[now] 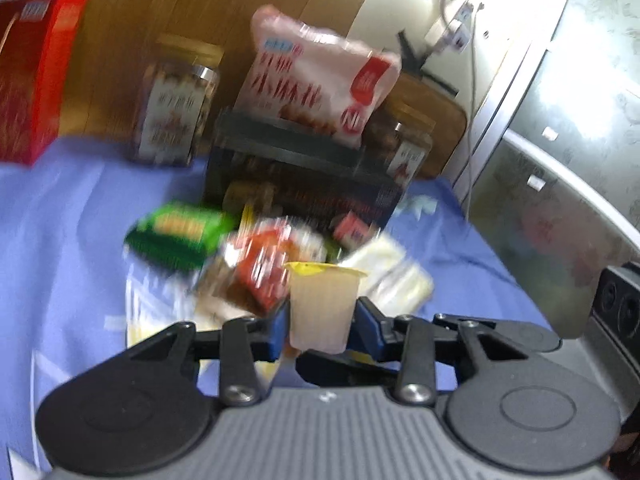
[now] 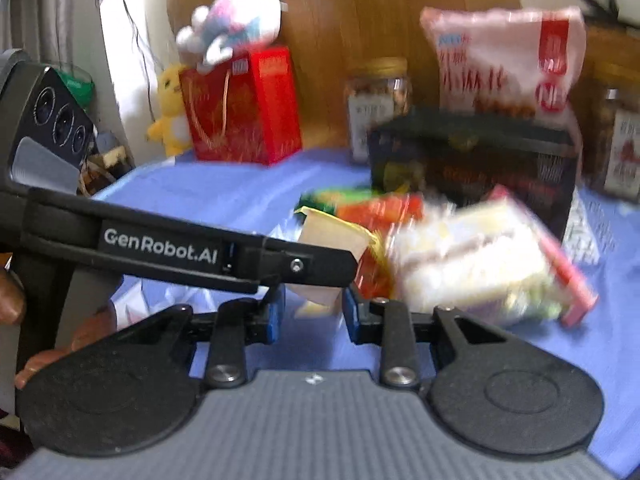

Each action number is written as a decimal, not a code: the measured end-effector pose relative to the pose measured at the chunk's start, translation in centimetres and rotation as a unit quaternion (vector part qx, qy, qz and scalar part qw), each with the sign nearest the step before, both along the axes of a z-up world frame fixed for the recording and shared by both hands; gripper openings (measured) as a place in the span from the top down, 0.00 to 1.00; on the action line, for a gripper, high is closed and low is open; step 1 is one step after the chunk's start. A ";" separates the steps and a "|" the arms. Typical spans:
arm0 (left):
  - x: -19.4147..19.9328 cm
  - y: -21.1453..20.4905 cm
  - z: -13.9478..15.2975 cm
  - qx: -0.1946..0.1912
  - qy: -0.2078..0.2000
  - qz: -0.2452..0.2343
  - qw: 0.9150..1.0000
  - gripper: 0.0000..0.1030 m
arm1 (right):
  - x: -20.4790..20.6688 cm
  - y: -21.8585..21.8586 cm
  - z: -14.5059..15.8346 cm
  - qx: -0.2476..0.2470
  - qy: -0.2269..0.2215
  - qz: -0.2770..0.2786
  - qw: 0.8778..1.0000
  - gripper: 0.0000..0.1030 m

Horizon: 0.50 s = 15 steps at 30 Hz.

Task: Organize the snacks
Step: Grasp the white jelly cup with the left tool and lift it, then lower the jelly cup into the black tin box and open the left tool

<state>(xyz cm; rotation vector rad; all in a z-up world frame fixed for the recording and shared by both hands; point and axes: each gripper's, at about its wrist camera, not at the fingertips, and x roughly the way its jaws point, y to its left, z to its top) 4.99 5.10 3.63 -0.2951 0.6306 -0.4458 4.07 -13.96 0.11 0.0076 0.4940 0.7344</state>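
My left gripper [image 1: 321, 318] is shut on a small translucent jelly cup [image 1: 323, 306] with a yellow foil lid, held upright above the blue cloth. The cup also shows in the right wrist view [image 2: 332, 240], gripped by the left gripper's black finger [image 2: 304, 266]. My right gripper [image 2: 313, 312] is open and empty, just below and behind that cup. A heap of snack packets lies ahead: a green packet [image 1: 180, 232], a red packet [image 1: 264, 268] and a clear pack of pale cakes [image 2: 476, 264]. A black mesh basket [image 1: 304, 176] stands behind them, holding a pink bag [image 1: 320, 80].
Two snack jars [image 1: 176, 100] [image 1: 404, 148] flank the basket. A red gift box [image 2: 244, 108] stands at the back left with plush toys [image 2: 236, 24] on and beside it. A wooden panel [image 2: 360, 12] backs the table. The blue cloth [image 1: 60, 220] covers the table.
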 end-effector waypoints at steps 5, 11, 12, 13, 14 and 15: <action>4.6 -1.9 3.2 -0.006 -0.038 -0.008 0.999 0.65 | 4.0 -1.3 2.6 0.012 -0.044 -0.040 0.998 0.67; 11.8 -4.7 4.0 -0.013 -0.048 0.009 0.999 0.65 | 10.3 -2.6 3.2 0.012 -0.057 -0.087 0.995 0.67; 13.0 -5.0 3.8 -0.017 -0.044 0.016 0.999 0.65 | 11.3 -2.5 3.1 0.009 -0.057 -0.094 0.994 0.67; 13.9 -5.2 3.5 -0.018 -0.042 0.021 0.999 0.65 | 12.1 -2.3 2.9 0.006 -0.057 -0.101 0.993 0.67; 14.6 -5.4 3.3 -0.017 -0.040 0.027 0.999 0.66 | 12.8 -2.3 2.6 0.002 -0.056 -0.109 0.992 0.67; 15.4 -5.7 3.0 -0.014 -0.038 0.034 0.999 0.66 | 13.5 -2.2 2.3 -0.003 -0.054 -0.119 0.991 0.67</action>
